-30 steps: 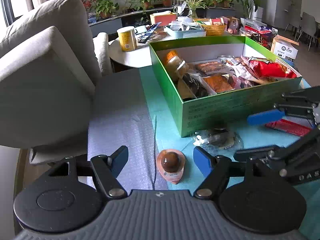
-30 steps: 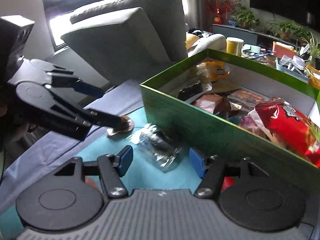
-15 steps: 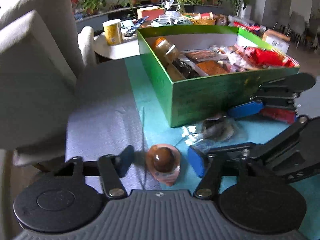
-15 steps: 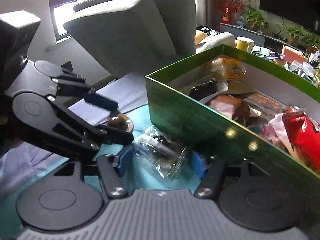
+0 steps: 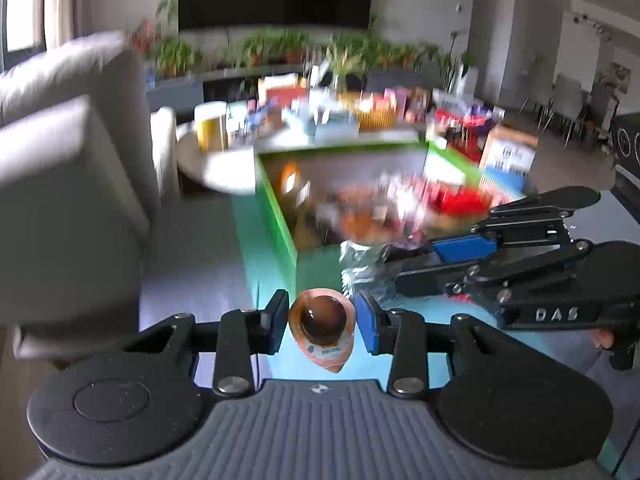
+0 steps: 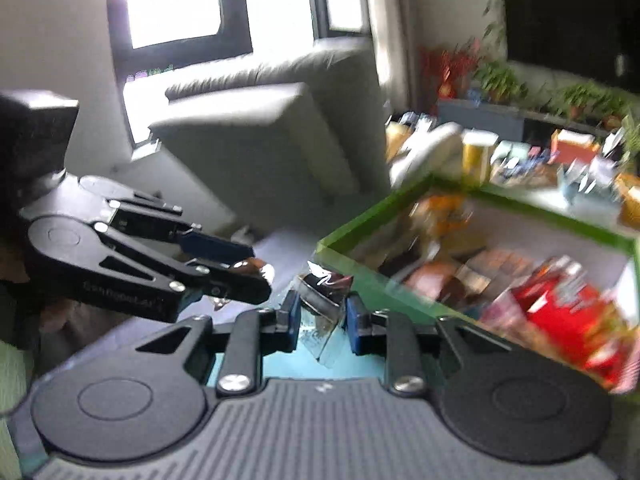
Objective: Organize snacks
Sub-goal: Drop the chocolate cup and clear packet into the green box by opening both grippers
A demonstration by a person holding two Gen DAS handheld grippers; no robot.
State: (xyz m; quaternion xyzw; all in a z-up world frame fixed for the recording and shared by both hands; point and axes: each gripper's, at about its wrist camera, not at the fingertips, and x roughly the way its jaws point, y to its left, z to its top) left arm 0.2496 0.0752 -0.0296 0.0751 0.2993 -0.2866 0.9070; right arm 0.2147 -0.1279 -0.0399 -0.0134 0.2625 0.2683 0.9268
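Orange-wrapped braised egg (image 5: 322, 326), brown and glossy, lifted off the table between blue pads. Clear crinkled snack packet (image 6: 325, 300), dark contents, likewise raised. Green box (image 6: 384, 216) of mixed snacks open, beyond both.

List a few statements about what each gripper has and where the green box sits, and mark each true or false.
1. The left gripper has an orange packet with a dark round snack between its jaws. True.
2. The right gripper is closing on a yellow can. False: a clear crinkly packet is between its jaws.
3. The green box holds snacks. True.
4. The green box lies on the sofa. False: it stands on a teal cloth.
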